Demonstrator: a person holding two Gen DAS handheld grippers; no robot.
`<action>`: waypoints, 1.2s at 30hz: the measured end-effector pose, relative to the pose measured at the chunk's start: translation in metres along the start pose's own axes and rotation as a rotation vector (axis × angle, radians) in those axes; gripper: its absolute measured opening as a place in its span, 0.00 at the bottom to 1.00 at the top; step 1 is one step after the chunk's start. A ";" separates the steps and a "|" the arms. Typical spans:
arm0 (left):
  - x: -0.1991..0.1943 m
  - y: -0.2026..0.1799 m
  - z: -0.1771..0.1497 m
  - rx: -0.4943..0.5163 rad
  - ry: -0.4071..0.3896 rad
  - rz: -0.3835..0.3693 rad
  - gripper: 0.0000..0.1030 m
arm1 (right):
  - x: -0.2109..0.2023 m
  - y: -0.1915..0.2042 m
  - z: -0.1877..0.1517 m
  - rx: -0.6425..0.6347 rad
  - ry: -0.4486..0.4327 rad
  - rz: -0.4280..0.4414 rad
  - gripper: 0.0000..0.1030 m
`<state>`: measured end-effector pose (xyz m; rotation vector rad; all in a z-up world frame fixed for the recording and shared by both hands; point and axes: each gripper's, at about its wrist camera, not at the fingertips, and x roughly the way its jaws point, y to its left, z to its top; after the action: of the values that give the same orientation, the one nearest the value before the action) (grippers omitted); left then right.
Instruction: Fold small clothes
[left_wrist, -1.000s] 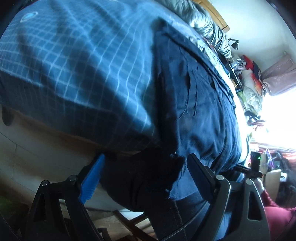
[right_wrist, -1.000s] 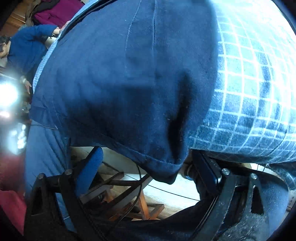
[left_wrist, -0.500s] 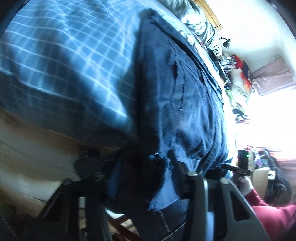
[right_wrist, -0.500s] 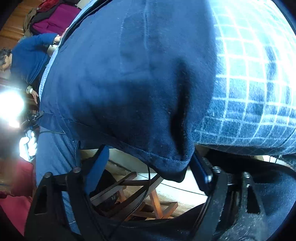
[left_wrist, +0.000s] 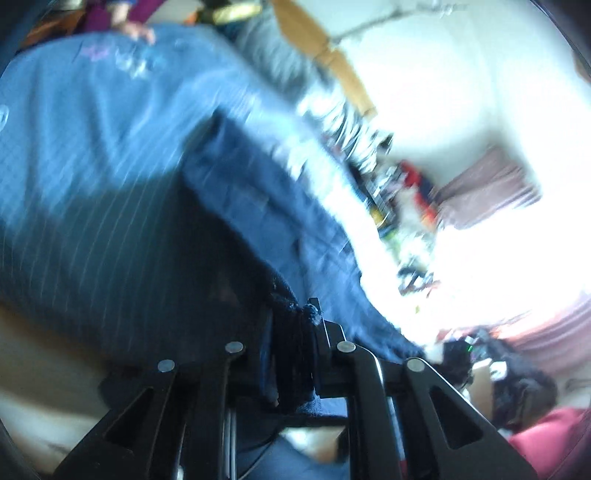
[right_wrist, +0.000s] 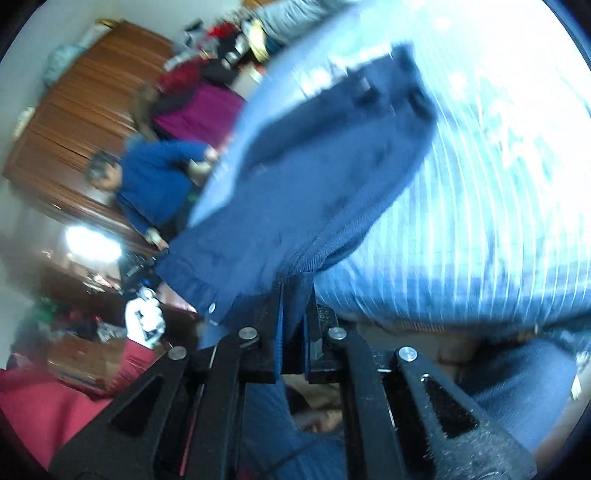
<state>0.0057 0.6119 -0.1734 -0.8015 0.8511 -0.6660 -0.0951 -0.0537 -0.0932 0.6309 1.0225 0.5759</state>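
A dark navy garment (left_wrist: 266, 206) lies across a bed with a blue checked cover (left_wrist: 92, 147). My left gripper (left_wrist: 291, 332) is shut on a bunched edge of the navy garment, with cloth wedged between its black fingers. In the right wrist view the same navy garment (right_wrist: 314, 173) rises off the checked cover (right_wrist: 480, 221). My right gripper (right_wrist: 293, 306) is shut on its hem, the fabric pinched between the blue pads. Both views are blurred by motion.
A person in a blue top (right_wrist: 155, 184) stands at the far side of the bed by a wooden wardrobe (right_wrist: 74, 122). Piled clothes (left_wrist: 406, 184) and a bright window (left_wrist: 517, 258) lie beyond. The bed's wooden side (left_wrist: 37, 350) runs below the left gripper.
Both grippers were open around the garment's edge; each has closed on the cloth. They have lifted and pulled back, raising the garment's near edge off the bed cover.
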 end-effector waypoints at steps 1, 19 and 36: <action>-0.003 -0.003 0.009 -0.004 -0.022 -0.019 0.15 | -0.004 0.003 0.007 -0.004 -0.022 0.006 0.07; 0.130 -0.034 0.228 -0.012 -0.116 -0.006 0.18 | 0.021 -0.012 0.245 -0.077 -0.137 -0.046 0.08; 0.286 0.072 0.278 -0.082 -0.008 0.320 0.60 | 0.124 -0.125 0.311 -0.068 -0.054 -0.384 0.49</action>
<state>0.3969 0.5226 -0.2281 -0.7201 0.9782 -0.3471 0.2534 -0.1172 -0.1377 0.3742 1.0363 0.2539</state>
